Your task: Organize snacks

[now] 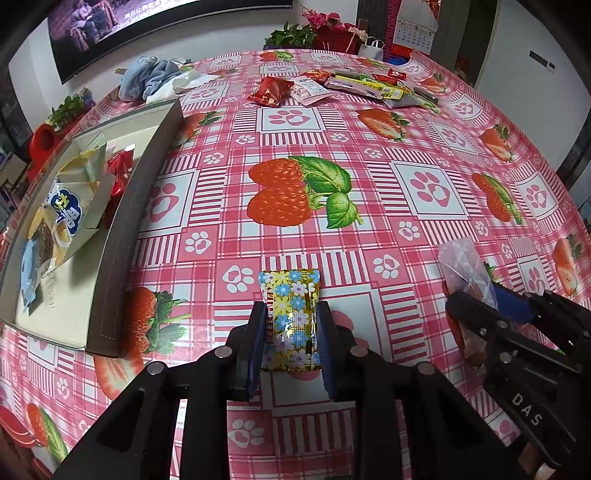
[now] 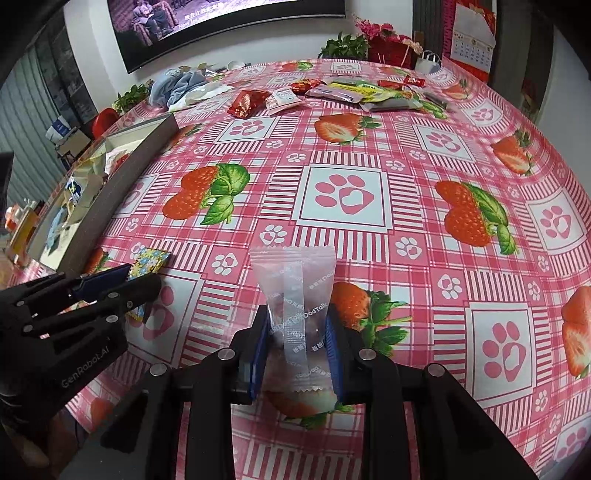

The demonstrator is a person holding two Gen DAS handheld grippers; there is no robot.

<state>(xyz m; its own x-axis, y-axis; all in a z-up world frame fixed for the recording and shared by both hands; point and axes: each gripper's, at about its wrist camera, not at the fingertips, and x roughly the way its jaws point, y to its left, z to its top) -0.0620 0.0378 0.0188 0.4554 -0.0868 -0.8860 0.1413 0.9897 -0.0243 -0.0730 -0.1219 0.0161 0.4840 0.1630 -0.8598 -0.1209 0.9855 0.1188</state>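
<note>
Holding 2 snacks at once, 1 per gripper, I list what my cameras show:

- Left gripper [image 1: 290, 325]: fingers clenched on a gold flowered packet [image 1: 290, 314], which stands upright between the blue pads, raised off the table [image 1: 332, 122] near its front edge
- Right gripper [image 2: 297, 332]: fingers clenched on a clear frosted packet [image 2: 293, 291] with pale printed lettering and something reddish inside, also upright between the pads
- The 2 grippers sit side by side, near each other but apart; each shows at the edge of the other's view
- Table: covered in a pink checked cloth with strawberries and paw prints
- Shallow box [image 1: 122, 236]: on the left of the table, grey-walled, pale inside; it already holds several packets, among them a white and blue bag [image 1: 68, 214] and a red wrapper [image 1: 120, 173]
- Loose pile of snacks [image 1: 354, 83]: at the far side of the table, well apart from both grippers; red, pink, yellow and grey wrappers
- Blue and white cloth heap [image 1: 155, 79]: far left corner, beyond the box
- Screen [image 1: 147, 26] on the wall behind, flowers [image 1: 325, 22] and a calendar [image 1: 413, 33] to its right
</note>
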